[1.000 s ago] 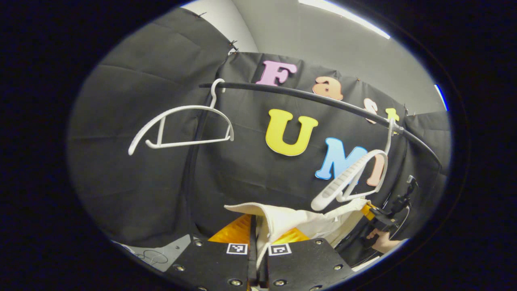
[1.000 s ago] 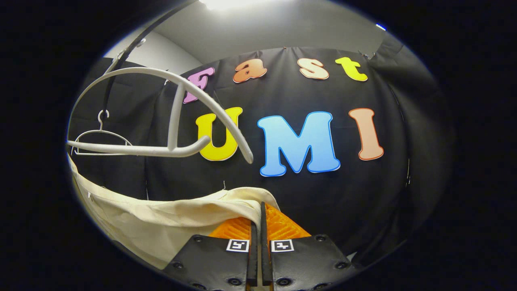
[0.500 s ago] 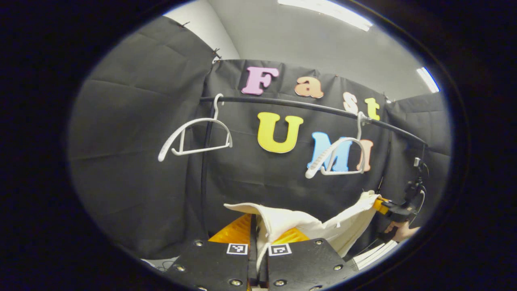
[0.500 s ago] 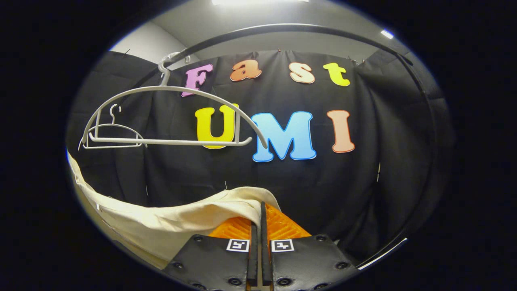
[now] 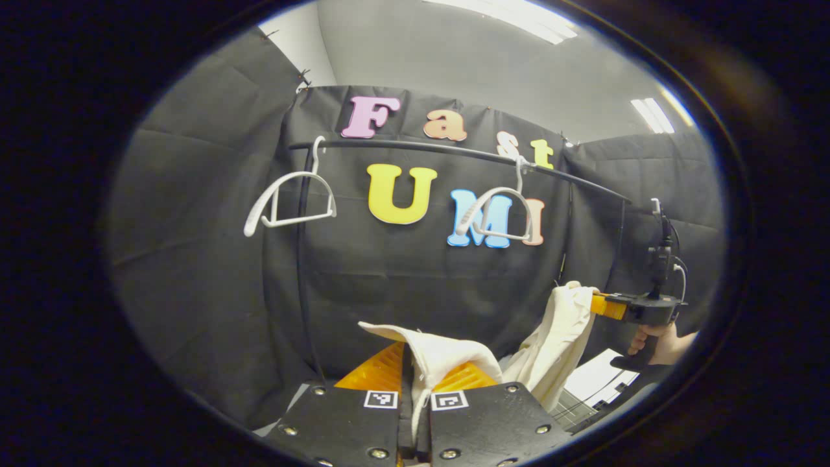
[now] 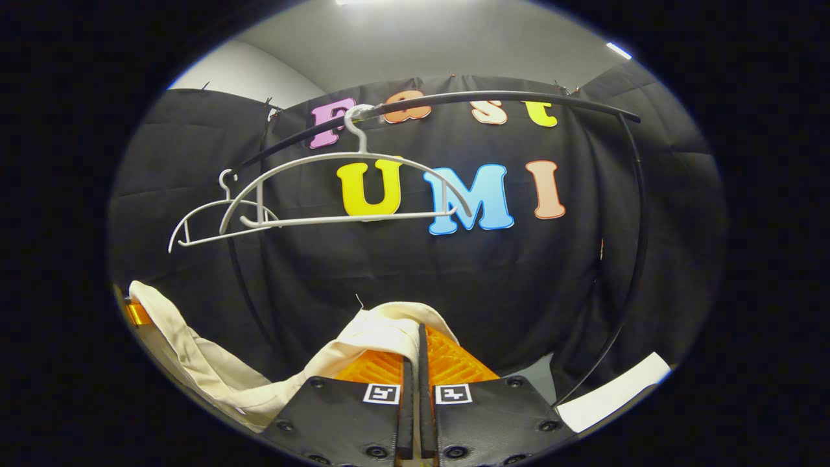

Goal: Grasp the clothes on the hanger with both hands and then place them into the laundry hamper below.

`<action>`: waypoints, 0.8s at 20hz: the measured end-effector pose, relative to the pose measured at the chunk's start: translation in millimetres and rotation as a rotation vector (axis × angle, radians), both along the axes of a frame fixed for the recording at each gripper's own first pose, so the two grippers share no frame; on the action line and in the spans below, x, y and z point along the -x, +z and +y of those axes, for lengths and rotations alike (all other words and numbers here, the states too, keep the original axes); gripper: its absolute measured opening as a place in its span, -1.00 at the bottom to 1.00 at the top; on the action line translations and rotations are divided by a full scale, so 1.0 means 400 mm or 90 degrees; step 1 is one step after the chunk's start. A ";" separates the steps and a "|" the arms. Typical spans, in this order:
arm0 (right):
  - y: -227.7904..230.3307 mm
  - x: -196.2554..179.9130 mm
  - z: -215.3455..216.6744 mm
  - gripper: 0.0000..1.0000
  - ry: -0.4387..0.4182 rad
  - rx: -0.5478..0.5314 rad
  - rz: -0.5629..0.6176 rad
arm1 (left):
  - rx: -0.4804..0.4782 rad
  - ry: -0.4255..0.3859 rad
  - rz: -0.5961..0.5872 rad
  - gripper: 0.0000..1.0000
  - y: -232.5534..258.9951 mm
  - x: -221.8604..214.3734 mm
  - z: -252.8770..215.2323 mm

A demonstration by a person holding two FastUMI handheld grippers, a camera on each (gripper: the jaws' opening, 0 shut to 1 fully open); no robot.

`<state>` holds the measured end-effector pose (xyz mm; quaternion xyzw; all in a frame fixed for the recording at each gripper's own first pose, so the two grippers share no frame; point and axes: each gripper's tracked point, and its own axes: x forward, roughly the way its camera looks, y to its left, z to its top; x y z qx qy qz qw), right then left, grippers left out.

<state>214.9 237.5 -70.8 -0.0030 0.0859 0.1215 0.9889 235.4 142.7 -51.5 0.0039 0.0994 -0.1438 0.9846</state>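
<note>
2 grippers pinch the cream garment (image 5: 447,357): the left gripper (image 5: 415,363) has its jaws pressed on one end, the right gripper (image 6: 415,357) on the other. The cloth now sags between them, lower and farther from the rail (image 5: 454,152) than 1 second ago. Behind, 2 bare white hangers (image 6: 350,194) hang on it, smaller than before.

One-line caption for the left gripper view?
Left tool and right tool hold a cream garment below two bare hangers.
</note>
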 end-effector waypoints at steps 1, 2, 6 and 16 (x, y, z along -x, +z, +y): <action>-0.021 0.022 0.027 -0.88 0.011 -0.005 0.017 | 0.001 -0.004 0.008 -0.95 -0.027 0.003 0.001; -0.045 0.046 0.056 -0.94 0.025 -0.007 0.036 | -0.002 -0.006 0.017 -0.93 -0.056 0.010 -0.001; -0.154 0.119 0.127 -0.89 0.066 0.015 0.094 | -0.025 -0.004 0.055 -0.92 -0.179 0.028 0.006; -0.501 0.185 0.141 -0.88 0.063 0.043 0.314 | -0.031 0.036 0.194 -0.91 -0.502 0.020 0.084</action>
